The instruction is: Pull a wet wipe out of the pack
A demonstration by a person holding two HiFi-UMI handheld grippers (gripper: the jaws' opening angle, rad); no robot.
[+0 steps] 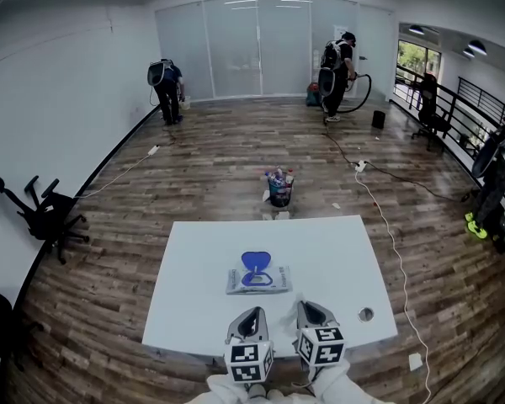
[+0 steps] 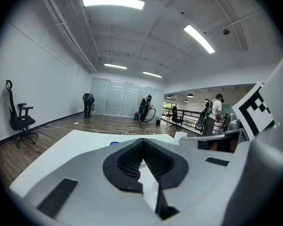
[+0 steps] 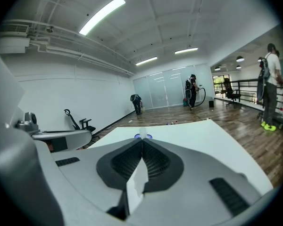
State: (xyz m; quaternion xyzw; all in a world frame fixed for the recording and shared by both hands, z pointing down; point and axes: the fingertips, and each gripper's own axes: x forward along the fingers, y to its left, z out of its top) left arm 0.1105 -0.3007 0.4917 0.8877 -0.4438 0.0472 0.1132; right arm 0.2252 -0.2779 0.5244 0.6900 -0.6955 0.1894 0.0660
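I hold two hand-held grippers low at the near edge of the white tabletop (image 1: 194, 251); the left hand-held gripper (image 1: 252, 313) and the right hand-held gripper (image 1: 310, 306) are side by side, both clenched tip to tip with nothing between the jaws, as each gripper's own view shows (image 2: 142, 141) (image 3: 142, 140). The pack (image 1: 258, 280) lies flat near the middle of the tabletop, just ahead of both grippers and touched by neither; its blue lid (image 1: 255, 262) is flipped open away from me. I cannot tell whether a wipe tip sticks out of the opening.

Risks as I judge them: the pack looks light and nothing pins it, so a one-sided pull could lift or drag the whole pack; a deep pinch could bring out several wipes in a chain; a shallow pinch could slip off wet cloth — and the lid could fall shut if knocked.

Counts: one pack, one lid, two grippers, one tabletop; one bucket (image 1: 279, 188) on the floor beyond it.
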